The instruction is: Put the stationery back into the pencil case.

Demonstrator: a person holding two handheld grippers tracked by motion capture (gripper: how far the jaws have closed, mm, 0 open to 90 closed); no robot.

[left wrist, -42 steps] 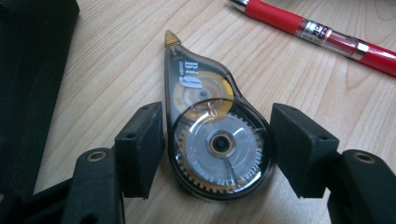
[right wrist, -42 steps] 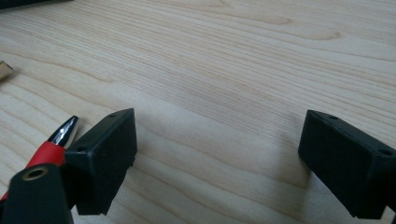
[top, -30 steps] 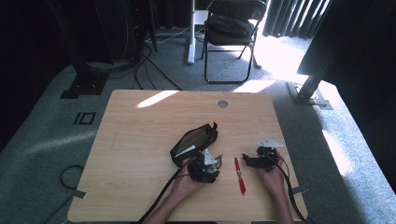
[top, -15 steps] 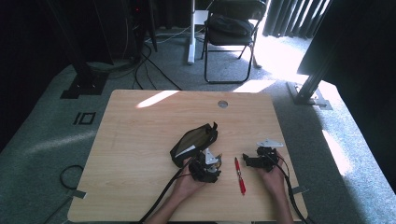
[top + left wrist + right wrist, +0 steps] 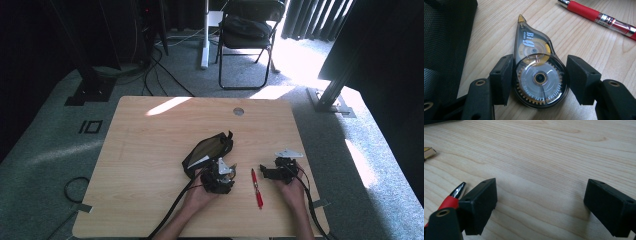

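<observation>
Correction tape dispenser [image 5: 537, 72] is seen lying flat on the wooden desk [image 5: 150, 150], between the jaws of the left claw [image 5: 540, 80]. The jaws have just been closing in: the left pad looks touching or nearly touching the dispenser's round end, while a narrow gap is seen at the right pad, so no firm pinch is shown. The dispenser's pointed tip is aimed away from the claw. In the high view the left claw [image 5: 220, 176] is held low near the desk's front middle, with a black mesh pouch [image 5: 207, 150] just behind it; the same pouch [image 5: 446, 42] is seen at the left edge of the left gripper view. A red pen [image 5: 257, 187] is laid on the desk between the two hands, apart from the dispenser. The right claw [image 5: 276, 170] is held spread wide over bare wood [image 5: 541, 195], nothing between its jaws, the pen's metal tip [image 5: 457, 190] just beside its left jaw.
</observation>
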